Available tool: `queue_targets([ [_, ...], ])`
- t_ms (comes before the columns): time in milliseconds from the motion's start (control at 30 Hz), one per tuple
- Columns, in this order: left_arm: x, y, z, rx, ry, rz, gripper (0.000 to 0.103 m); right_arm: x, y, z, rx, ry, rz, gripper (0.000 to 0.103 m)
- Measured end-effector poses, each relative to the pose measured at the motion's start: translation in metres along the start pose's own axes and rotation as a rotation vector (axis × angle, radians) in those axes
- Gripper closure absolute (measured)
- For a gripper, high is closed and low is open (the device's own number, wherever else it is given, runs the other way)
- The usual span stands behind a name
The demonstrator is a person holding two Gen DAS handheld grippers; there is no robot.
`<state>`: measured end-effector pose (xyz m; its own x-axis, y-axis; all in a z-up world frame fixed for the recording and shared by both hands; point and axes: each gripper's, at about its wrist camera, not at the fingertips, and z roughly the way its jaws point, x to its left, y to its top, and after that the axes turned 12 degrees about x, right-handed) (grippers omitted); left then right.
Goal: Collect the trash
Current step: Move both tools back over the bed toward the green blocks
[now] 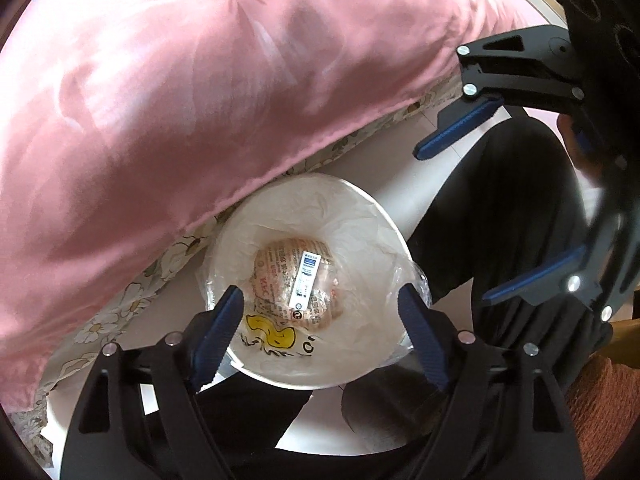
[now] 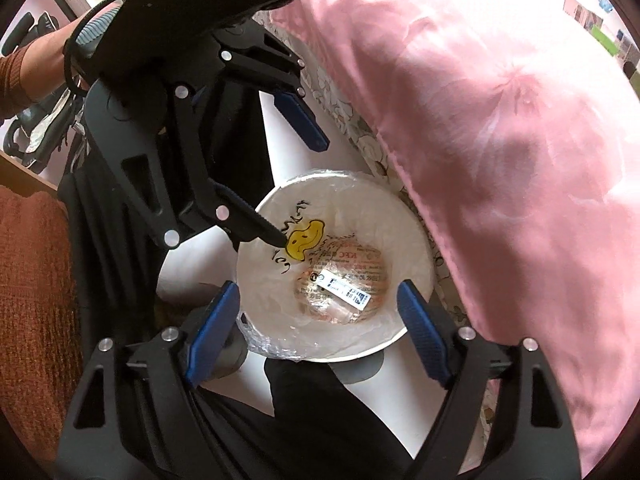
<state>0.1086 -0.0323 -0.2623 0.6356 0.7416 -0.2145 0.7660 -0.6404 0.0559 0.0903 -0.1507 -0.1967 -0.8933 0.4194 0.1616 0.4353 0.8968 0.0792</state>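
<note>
Trash bin (image 1: 352,216), white and round, lined with a thin clear-white bag (image 1: 412,280), stands on the pale floor (image 1: 400,148) right against the bed's edge. A pink quilt (image 1: 180,92) overhangs it from 10 o'clock in the left wrist view, from 2 o'clock in the right wrist view. Floral sheet (image 1: 132,300) shows under the quilt.

Inside the bin, at the bottom: a crumpled printed wrapper (image 1: 276,280), reddish lettering, with a small white-and-blue labelled strip (image 1: 306,280) lying on top of it. A yellow smiley print (image 1: 270,334) with black scrawl sits on the liner's near wall, at 6 o'clock of the wrapper in the left wrist view.

Left tongs (image 1: 322,340): blue-padded fingers spread wide apart, nothing between them, poised over the bin's near rim. In the right wrist view one of their fingers (image 2: 256,220) points into the bin at 10 o'clock, its tip just beside the smiley; whether it touches the liner cannot be told.

Right tongs (image 2: 320,340): also wide apart, nothing held, straddling the bin's opening from 6 o'clock. Seen from the left wrist camera they hang at 3 o'clock (image 1: 476,224), off to the side of the bin.

Black trousers (image 1: 500,208) and a rust-coloured sleeve (image 2: 32,280) fill the near side.
</note>
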Motion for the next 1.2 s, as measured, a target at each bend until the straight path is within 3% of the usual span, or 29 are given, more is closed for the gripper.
queue_targets([
  [533,0.009,0.011,-0.062,-0.123,0.088,-0.039,0.016,-0.011,-0.014,-0.058,-0.099,-0.095,0.033,0.023],
  [1200,0.051,0.059,-0.15,-0.24,0.149,-0.098,0.013,-0.075,-0.008,-0.137,-0.185,-0.189,0.085,0.023],
])
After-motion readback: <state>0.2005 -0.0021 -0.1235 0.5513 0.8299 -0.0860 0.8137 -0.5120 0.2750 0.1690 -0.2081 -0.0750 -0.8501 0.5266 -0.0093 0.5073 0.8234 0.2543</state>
